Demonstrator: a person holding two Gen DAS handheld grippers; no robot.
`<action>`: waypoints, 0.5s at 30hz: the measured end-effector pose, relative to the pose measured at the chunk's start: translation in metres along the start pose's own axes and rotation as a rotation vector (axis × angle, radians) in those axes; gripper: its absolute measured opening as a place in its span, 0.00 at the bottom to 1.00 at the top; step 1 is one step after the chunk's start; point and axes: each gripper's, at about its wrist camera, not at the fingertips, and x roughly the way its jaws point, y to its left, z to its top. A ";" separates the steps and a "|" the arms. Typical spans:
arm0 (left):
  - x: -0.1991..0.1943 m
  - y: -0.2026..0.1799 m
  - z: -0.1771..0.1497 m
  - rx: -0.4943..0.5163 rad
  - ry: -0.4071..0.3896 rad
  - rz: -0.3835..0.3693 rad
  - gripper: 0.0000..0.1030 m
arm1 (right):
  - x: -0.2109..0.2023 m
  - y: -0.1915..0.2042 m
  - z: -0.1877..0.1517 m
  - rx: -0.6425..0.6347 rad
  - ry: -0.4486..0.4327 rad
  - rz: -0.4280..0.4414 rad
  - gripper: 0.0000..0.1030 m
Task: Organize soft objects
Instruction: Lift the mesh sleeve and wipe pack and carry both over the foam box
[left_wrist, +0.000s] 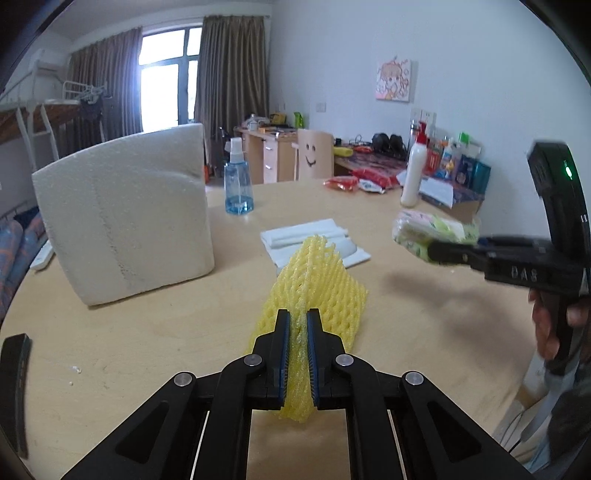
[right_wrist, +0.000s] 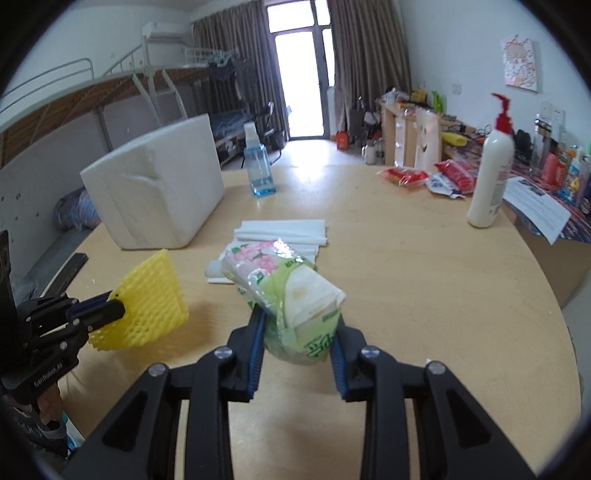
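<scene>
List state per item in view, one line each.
left hand-held gripper: shut on yellow foam net, lifted
right hand-held gripper: shut on tissue pack, lifted
white foam block: upright on table
spray bottle: upright, capped
lotion pump bottle: upright

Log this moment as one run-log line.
left gripper: shut on yellow foam net sleeve | right gripper: shut on green plastic tissue pack | both lifted off round wooden table

Blue spray bottle (left_wrist: 238, 184), white pump bottle (right_wrist: 490, 173), red packets (right_wrist: 406, 176)
</scene>
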 end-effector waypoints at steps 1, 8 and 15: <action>-0.002 0.001 0.001 -0.004 -0.009 -0.003 0.09 | -0.004 0.001 -0.002 0.009 -0.011 0.008 0.35; -0.026 0.008 0.006 -0.015 -0.064 0.004 0.09 | -0.033 0.016 -0.009 0.039 -0.107 -0.001 0.35; -0.060 0.016 0.010 -0.024 -0.166 0.042 0.09 | -0.063 0.030 -0.014 0.046 -0.206 -0.039 0.35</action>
